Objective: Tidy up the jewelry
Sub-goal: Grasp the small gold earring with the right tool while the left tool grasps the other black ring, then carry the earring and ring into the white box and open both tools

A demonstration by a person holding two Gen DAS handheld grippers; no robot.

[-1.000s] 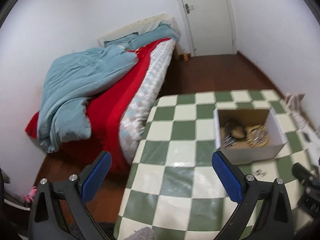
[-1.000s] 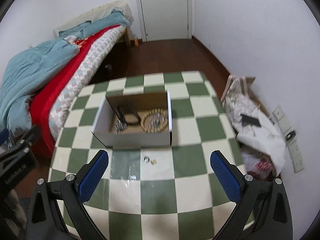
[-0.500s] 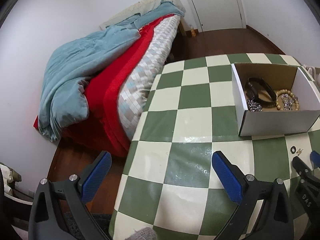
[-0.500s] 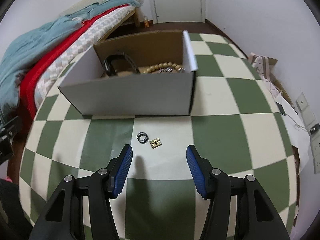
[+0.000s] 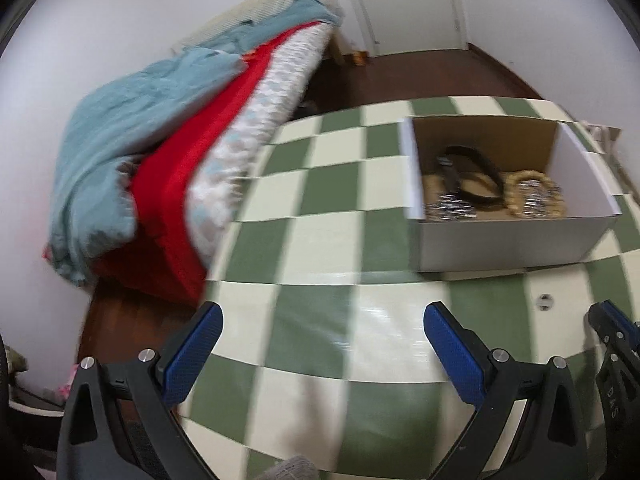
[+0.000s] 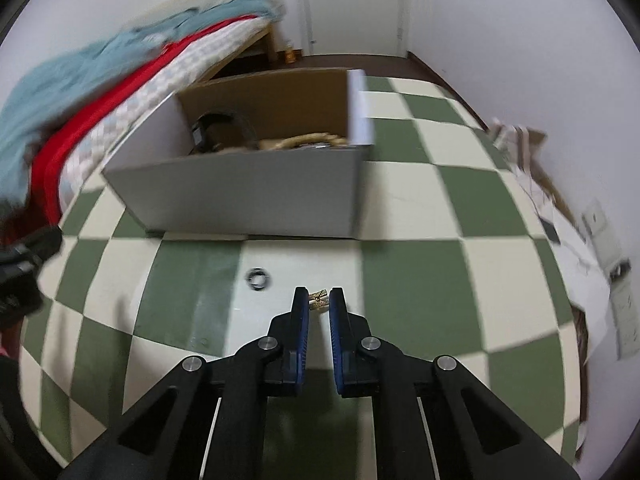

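Observation:
A white cardboard box (image 6: pixel 248 196) stands on the green and cream checked table (image 6: pixel 412 272). It holds a black band (image 5: pixel 472 176), a beaded bracelet (image 5: pixel 536 196) and silvery pieces (image 5: pixel 448 210). My right gripper (image 6: pixel 319 299) is low over the table in front of the box, its fingers closed on a small gold earring (image 6: pixel 319 297). A dark ring (image 6: pixel 259 279) lies on the table just to its left; it also shows in the left wrist view (image 5: pixel 545 301). My left gripper (image 5: pixel 320 320) is wide open and empty, above the table's left part.
A bed (image 5: pixel 192 152) with a teal blanket and red cover stands against the table's left side. Papers and a carton (image 6: pixel 560 216) lie on the floor by the right wall. A closed door (image 5: pixel 408 4) is at the far end.
My right gripper has dropped toward the table and its fingers have closed from half open onto the gold earring. My left gripper has shifted slightly; the view is blurred from motion.

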